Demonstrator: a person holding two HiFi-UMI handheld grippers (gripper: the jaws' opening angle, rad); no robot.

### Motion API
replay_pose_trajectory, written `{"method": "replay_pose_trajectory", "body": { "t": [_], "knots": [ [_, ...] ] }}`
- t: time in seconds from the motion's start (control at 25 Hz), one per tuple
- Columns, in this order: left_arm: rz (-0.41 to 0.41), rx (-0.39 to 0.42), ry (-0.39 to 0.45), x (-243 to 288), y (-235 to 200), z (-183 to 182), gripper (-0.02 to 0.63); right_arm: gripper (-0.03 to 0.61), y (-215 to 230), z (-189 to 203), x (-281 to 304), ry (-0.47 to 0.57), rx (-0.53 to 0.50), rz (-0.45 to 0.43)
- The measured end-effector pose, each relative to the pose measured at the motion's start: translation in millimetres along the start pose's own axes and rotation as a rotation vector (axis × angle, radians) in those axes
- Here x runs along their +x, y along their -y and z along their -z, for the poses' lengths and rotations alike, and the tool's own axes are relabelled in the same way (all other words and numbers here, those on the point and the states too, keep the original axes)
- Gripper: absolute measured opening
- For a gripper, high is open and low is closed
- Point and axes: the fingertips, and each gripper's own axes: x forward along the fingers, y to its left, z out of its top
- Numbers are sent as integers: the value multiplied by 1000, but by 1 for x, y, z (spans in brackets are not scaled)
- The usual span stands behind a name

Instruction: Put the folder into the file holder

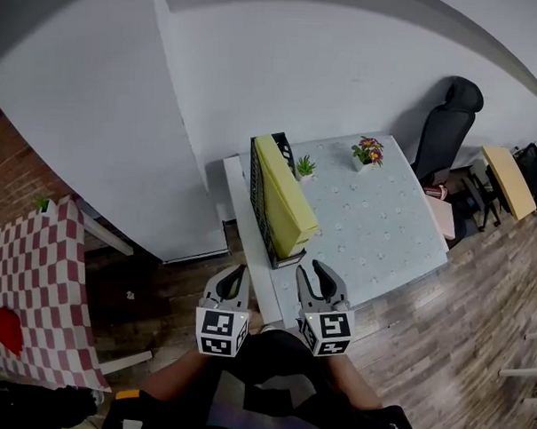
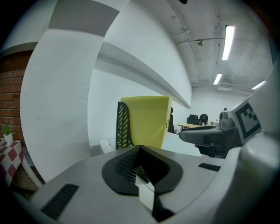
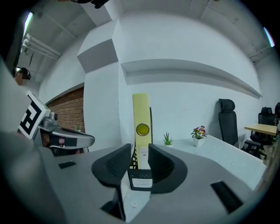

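Note:
A yellow folder (image 1: 285,199) stands upright in a black mesh file holder (image 1: 257,189) at the left edge of the pale dotted table (image 1: 384,223). Both grippers hover at the table's near edge, close to my body. My left gripper (image 1: 233,279) sits left of the holder's front end with its jaws closed together and nothing in them. My right gripper (image 1: 322,275) is just right of that end, open and empty. In the right gripper view the folder's spine (image 3: 141,118) and the holder's labelled front (image 3: 141,179) show through the gap. The left gripper view shows the folder (image 2: 146,120) and holder (image 2: 123,124) ahead.
Two small potted plants (image 1: 305,166) (image 1: 369,151) stand at the table's far side. A black office chair (image 1: 445,128) and a wooden desk (image 1: 510,180) are to the right. A red-checked table (image 1: 35,279) stands to the left, over wooden floor. A white wall backs the table.

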Motion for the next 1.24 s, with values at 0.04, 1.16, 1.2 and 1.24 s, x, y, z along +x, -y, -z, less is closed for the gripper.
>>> {"method": "replay_pose_trajectory", "body": {
  "t": [0.04, 1.16, 1.2, 1.24],
  "knots": [
    [6, 5, -5, -1, 4, 3, 5, 105, -3, 0, -6, 1, 1, -2],
    [10, 30, -12, -18, 27, 14, 5, 14, -25, 18, -40, -9, -17, -95],
    [10, 31, -13, -17, 27, 14, 5, 14, -25, 18, -40, -10, -17, -95],
    [11, 31, -14, -17, 26, 15, 5, 14, -26, 17, -39, -10, -16, -96]
  ]
}}
